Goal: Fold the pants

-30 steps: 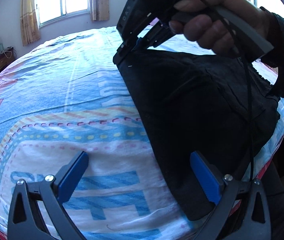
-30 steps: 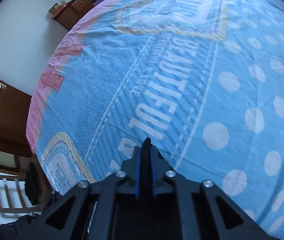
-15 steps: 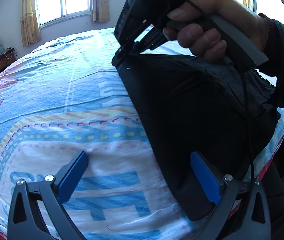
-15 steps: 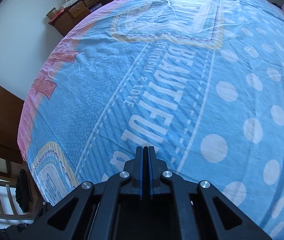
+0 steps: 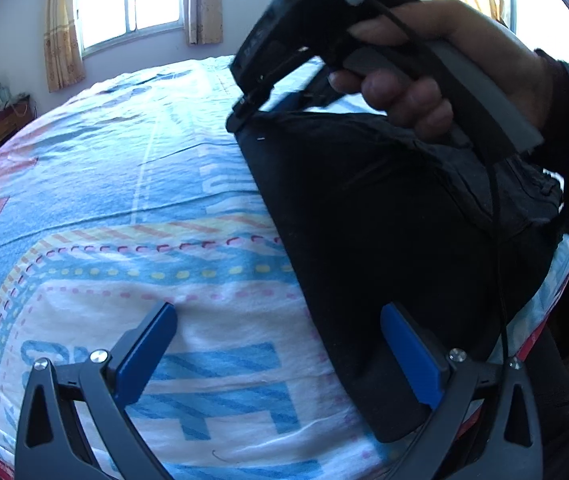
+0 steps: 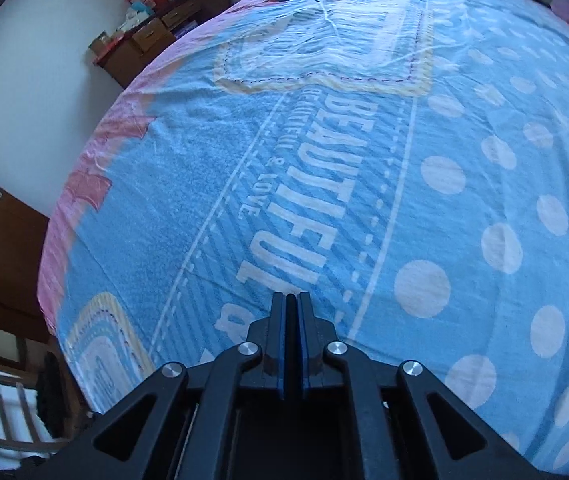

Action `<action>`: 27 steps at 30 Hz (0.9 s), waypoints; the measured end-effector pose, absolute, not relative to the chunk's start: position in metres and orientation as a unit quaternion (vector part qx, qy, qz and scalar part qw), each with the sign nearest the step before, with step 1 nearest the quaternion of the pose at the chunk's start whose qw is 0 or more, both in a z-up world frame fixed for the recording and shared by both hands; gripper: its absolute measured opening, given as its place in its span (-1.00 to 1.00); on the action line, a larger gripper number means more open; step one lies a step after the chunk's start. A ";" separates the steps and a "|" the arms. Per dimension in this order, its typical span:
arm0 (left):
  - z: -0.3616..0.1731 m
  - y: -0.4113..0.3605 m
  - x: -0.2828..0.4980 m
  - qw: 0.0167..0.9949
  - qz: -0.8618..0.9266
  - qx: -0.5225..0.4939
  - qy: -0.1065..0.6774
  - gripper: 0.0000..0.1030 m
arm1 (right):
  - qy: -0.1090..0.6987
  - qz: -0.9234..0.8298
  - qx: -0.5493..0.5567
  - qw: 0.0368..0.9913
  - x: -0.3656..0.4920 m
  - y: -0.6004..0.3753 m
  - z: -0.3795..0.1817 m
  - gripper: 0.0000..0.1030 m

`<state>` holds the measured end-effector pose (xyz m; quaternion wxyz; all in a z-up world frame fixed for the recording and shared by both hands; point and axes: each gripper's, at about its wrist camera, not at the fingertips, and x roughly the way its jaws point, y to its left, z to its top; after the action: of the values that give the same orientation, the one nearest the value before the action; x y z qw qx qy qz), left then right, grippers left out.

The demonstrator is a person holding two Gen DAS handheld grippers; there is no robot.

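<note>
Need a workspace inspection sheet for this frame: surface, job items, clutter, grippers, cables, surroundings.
Surface: bed sheet, blue printed, lightly wrinkled.
Job's things: black pants, lying at the bed's near edge, one corner lifted.
Clutter: nothing seen on the bed.
Grippers: left hand-held gripper open, over the pants' edge; right hand-held gripper shut, pinching the pants' corner.
Cables: black cable hanging across the pants.
Surroundings: window, curtains, wooden drawers.
</note>
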<state>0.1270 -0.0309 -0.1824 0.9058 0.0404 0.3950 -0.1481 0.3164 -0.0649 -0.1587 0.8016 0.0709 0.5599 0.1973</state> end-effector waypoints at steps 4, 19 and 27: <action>-0.173 -0.021 0.127 0.910 -0.132 0.013 0.392 1.00 | 0.534 0.178 0.080 0.822 0.303 -0.083 -0.139 -0.02; -0.164 -0.036 0.119 0.914 -0.159 0.011 0.373 1.00 | 0.471 0.064 0.157 0.865 0.027 -0.226 -0.086 0.00; -0.155 -0.047 0.107 0.920 -0.160 0.029 0.356 1.00 | 0.466 0.008 0.258 0.846 -0.008 -0.272 -0.144 0.00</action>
<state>0.1065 -0.0466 -0.1548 0.9203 0.0288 0.3560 -0.1599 -0.0083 -0.2716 -0.1440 0.8463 0.2580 0.4659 0.0078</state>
